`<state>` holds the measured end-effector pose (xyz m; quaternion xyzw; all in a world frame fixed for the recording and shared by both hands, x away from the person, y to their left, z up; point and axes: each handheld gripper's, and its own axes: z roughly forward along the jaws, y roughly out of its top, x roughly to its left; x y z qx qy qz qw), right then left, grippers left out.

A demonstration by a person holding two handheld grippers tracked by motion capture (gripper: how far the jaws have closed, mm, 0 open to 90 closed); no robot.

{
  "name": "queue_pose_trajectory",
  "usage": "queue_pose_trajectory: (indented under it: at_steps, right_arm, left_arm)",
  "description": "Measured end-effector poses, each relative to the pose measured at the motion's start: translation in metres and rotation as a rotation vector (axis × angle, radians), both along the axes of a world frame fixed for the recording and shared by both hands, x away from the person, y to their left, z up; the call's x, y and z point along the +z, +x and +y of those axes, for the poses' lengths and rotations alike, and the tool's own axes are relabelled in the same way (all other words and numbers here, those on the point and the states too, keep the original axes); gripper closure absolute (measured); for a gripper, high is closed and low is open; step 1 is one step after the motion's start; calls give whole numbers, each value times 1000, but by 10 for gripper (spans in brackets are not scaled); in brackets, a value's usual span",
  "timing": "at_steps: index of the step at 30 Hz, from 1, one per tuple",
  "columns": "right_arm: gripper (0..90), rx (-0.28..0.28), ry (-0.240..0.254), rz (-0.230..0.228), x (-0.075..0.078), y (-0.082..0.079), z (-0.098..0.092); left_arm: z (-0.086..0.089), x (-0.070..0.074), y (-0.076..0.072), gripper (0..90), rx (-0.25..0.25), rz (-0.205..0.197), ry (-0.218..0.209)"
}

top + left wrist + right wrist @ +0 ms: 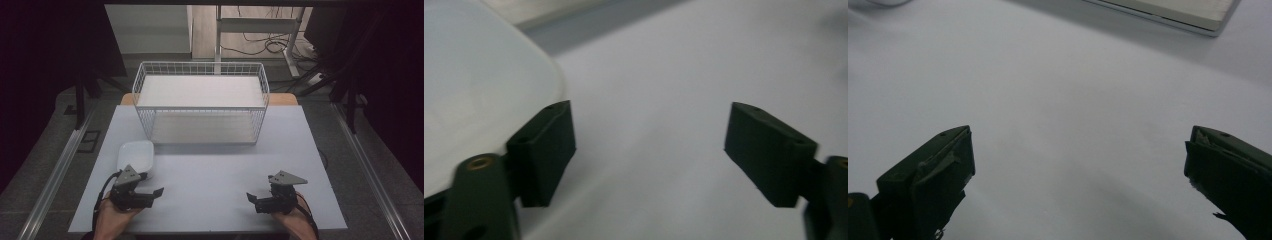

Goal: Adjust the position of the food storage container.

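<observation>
At the near edge of the tabletop (210,175), the left hand-held gripper (159,191) is held wide and empty just beside the white dish (136,156), seemingly ready to grasp it, while the right hand-held gripper (250,197), likewise wide, is kept well apart before the wire basket (200,100).

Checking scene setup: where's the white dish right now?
In the high view the white dish sits on the table's left side, just beyond the left claw and in front of the wire basket's left corner.
</observation>
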<state>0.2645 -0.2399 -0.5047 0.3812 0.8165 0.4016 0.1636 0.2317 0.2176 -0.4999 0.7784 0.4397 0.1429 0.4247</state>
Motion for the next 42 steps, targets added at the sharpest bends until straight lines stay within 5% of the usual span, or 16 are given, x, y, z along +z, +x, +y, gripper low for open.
queue_pose_trajectory:
  at_steps: [3, 10, 17, 21, 23, 36, 42]
  right_arm:
    - [0, -3, -7, 1, 0, 1, -1]
    - [0, 9, -12, -3, 3, 0, -1]
    - [36, 20, -26, 41, 3, 0, 0]
    - [56, 6, -12, 37, 5, 0, -1]
    - [70, -13, -2, 24, 5, 0, -3]
    - [136, -2, -21, 60, 4, 2, -2]
    - [138, 0, -30, 64, 4, 2, 0]
  left_arm:
    - [10, 3, 2, 294, 30, 3, -31]
    - [41, 9, 5, 531, 136, -15, -30]
    - [94, 8, -4, 819, 287, -53, -61]
    - [108, 2, -6, 858, 341, -46, -47]
    - [115, -8, -1, 879, 361, -9, -33]
    - [98, -30, 26, 898, 289, 80, 42]
    - [87, -30, 25, 899, 228, 96, 20]
